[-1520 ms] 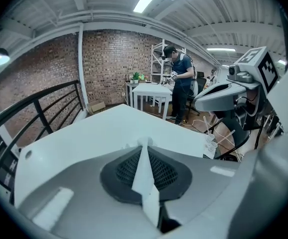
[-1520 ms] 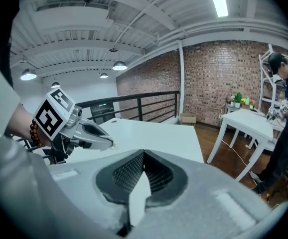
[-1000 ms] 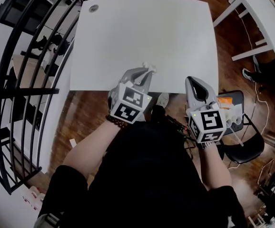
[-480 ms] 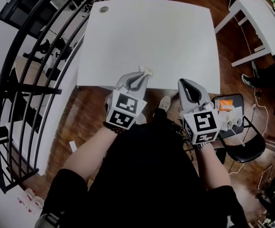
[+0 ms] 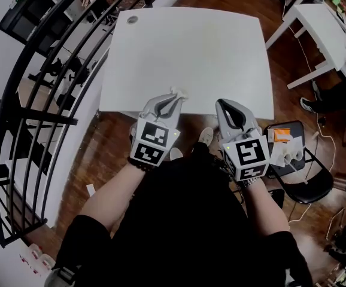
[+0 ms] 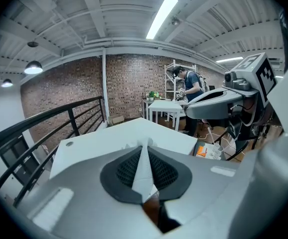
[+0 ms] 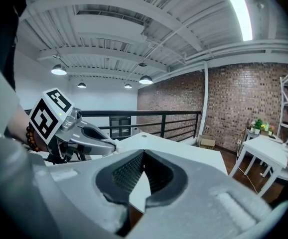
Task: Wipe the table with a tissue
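The white table (image 5: pixel 191 46) fills the middle of the head view. A small crumpled white tissue (image 5: pixel 179 92) sticks out of my left gripper (image 5: pixel 173 97), which is shut on it just above the table's near edge. In the left gripper view the tissue (image 6: pixel 145 171) shows as a thin white strip pinched between the dark pads, with the left gripper (image 6: pixel 146 147) pointing across the table (image 6: pixel 109 138). My right gripper (image 5: pixel 224 104) is shut with nothing in it, beside the left one over the near edge. From the right gripper (image 7: pixel 143 154), the left gripper (image 7: pixel 91 138) appears at left.
A black railing (image 5: pixel 59 70) runs along the table's left side. A second white table (image 5: pixel 322 17) stands at the back right. A black chair (image 5: pixel 296 172) with an orange packet and cups sits near right. A round grommet (image 5: pixel 131 20) marks the table's far left corner.
The left gripper with the tissue has drawn back closer to the table's near edge. The right gripper has shifted left, nearer the left one. Both stay shut.
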`<state>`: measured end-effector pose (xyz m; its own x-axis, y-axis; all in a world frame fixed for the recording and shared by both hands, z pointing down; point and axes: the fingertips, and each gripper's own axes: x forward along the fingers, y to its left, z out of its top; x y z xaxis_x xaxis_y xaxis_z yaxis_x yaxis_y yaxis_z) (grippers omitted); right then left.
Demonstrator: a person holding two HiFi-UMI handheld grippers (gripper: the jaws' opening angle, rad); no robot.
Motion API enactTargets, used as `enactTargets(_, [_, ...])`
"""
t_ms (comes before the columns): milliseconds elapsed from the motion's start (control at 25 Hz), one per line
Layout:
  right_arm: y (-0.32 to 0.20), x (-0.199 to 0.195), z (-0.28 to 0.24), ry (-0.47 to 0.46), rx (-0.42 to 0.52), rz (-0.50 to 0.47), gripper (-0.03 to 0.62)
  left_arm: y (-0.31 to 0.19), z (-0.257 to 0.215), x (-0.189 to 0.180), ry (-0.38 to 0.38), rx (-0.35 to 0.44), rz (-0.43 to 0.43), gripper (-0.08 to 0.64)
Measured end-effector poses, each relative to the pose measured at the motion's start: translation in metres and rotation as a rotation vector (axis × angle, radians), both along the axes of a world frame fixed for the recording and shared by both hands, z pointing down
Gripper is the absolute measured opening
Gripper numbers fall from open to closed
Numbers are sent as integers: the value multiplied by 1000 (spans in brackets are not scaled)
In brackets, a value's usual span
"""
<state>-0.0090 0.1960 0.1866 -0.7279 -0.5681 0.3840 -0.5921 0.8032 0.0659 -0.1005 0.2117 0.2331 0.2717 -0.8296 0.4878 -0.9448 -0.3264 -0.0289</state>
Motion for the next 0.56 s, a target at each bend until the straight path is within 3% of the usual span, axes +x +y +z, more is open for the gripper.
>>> enactTargets(560, [8, -13, -8, 0, 12, -18, -12, 6, -10, -10, -14, 21, -7, 21])
